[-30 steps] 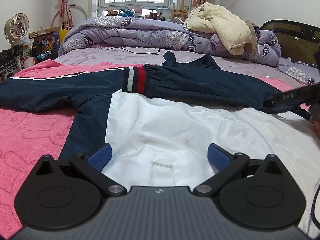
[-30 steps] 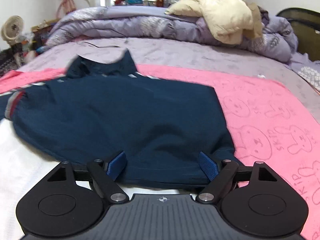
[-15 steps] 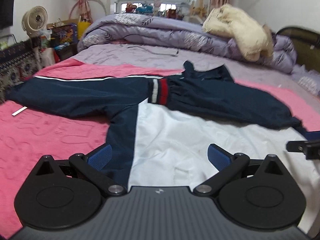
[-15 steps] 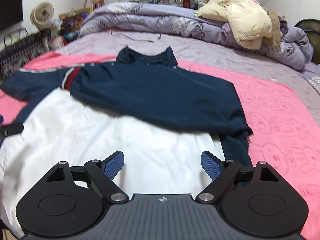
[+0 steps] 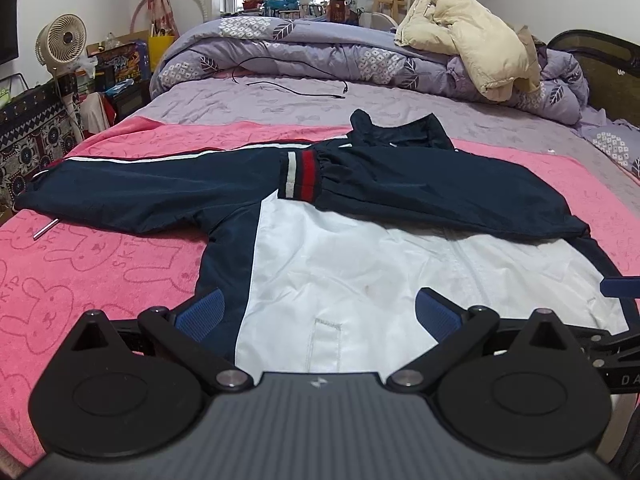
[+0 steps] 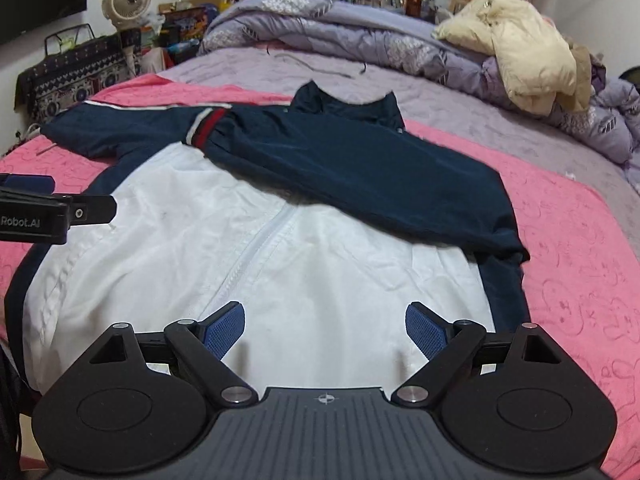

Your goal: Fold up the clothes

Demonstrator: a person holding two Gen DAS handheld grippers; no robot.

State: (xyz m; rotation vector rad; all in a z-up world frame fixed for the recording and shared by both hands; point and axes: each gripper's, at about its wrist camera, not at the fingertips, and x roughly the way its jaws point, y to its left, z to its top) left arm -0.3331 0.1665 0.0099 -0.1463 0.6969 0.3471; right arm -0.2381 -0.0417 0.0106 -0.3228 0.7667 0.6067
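Observation:
A navy and white jacket [image 5: 352, 264] lies flat on the pink blanket [image 5: 80, 264], also in the right wrist view [image 6: 280, 248]. Its right sleeve is folded across the chest, with the striped cuff [image 5: 300, 176] near the left shoulder. The left sleeve [image 5: 132, 192] stretches out to the left. My left gripper [image 5: 320, 312] is open and empty over the jacket's lower left hem. My right gripper [image 6: 325, 326] is open and empty over the lower right hem. Each gripper shows at the edge of the other's view.
A rolled purple duvet [image 5: 320, 48] with a cream coat [image 5: 464, 36] lies at the far end of the bed. A black cable [image 5: 296, 88] lies on the purple sheet. A fan [image 5: 64, 44] and boxes stand at the left.
Both grippers have pulled back toward the jacket's bottom hem, so more of the jacket shows. The right sleeve stays folded across the chest. Both grippers stay open.

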